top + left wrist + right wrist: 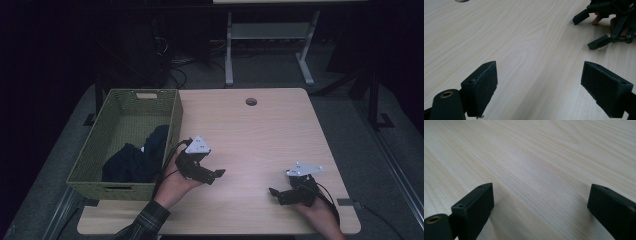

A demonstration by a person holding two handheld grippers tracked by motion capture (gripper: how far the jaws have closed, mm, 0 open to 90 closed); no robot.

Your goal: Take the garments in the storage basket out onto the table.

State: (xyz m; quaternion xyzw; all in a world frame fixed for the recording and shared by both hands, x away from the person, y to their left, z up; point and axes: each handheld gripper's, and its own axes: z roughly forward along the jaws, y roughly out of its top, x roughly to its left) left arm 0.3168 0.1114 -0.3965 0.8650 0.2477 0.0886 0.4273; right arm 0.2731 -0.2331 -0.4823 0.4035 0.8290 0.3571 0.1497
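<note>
My left gripper point(216, 176) rests low over the light wooden table point(260, 135), just right of the green woven basket point(95, 150). Its jaws stand wide apart with nothing between them, and the gap point(539, 87) holds bare wood. My right gripper point(274, 193) sits near the table's front right, also open and empty, bare wood in its gap point(540, 207). In the left gripper view the right gripper point(586, 31) lies at the top right, held by a hand. Dark blue clothing point(137, 157) lies bunched inside the basket.
The basket occupies the table's left side. A round cable hole point(251, 101) sits near the table's far edge. Behind the table stand a white desk frame point(265, 45) and floor cables point(175, 70). Bare wood stretches between and beyond the grippers.
</note>
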